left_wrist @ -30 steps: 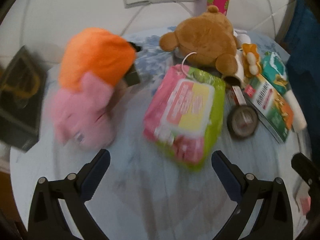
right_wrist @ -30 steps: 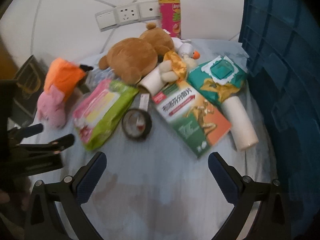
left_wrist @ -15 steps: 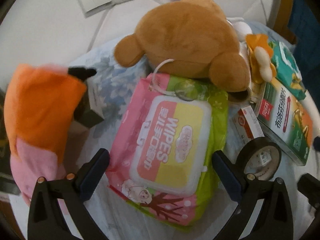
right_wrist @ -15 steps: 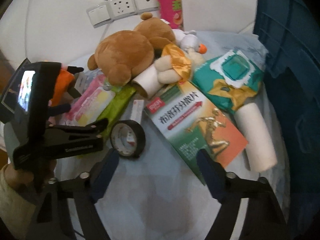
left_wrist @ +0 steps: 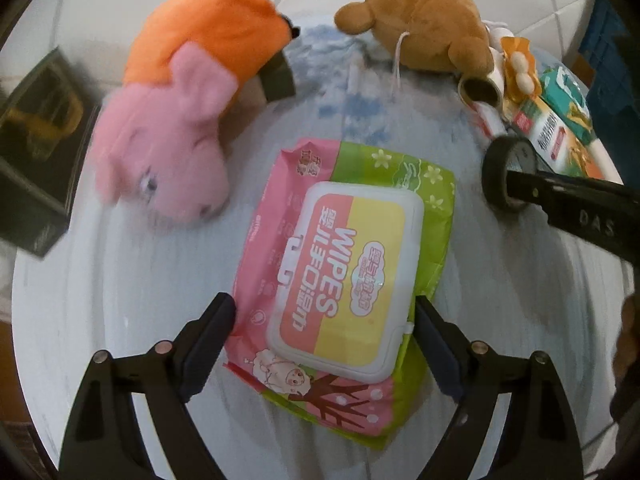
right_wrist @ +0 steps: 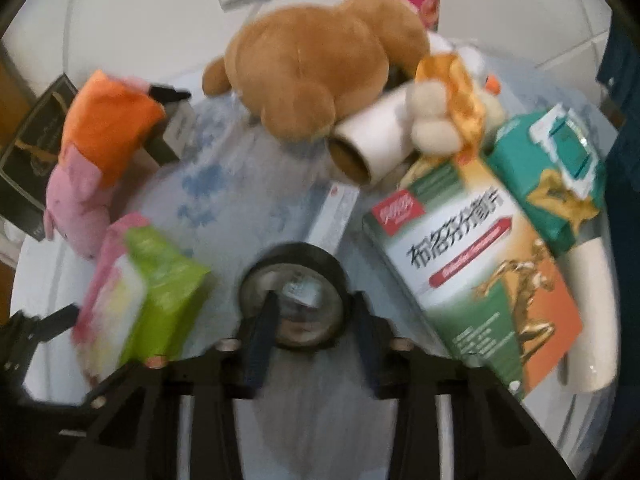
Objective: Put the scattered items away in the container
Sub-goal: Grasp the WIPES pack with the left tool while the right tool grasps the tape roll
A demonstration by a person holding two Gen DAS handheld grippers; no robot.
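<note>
A pink and green wipes pack (left_wrist: 340, 264) lies on the pale blue cloth. My left gripper (left_wrist: 324, 308) straddles its near end; the jaws are closing and both pads touch the pack's sides. My right gripper (right_wrist: 314, 300) is shut on a black tape roll (right_wrist: 294, 256), with one finger in the hole and the other on the outer rim. The left wrist view shows the roll (left_wrist: 496, 172) tipped up. The blue crate (right_wrist: 624, 80) stands at the right edge.
A brown bear (right_wrist: 320, 56), an orange and pink pig plush (left_wrist: 180, 112), a green medicine box (right_wrist: 480, 264), a teal wipes pack (right_wrist: 560, 160), two white rolls (right_wrist: 372, 144), a small white box (right_wrist: 336, 216) and a yellow plush (right_wrist: 452, 104) crowd the cloth. A dark box (left_wrist: 36, 140) sits at the left.
My right gripper dropped onto the tape roll and shut on it. My left gripper drew back to the near end of the wipes pack and its jaws narrowed against it.
</note>
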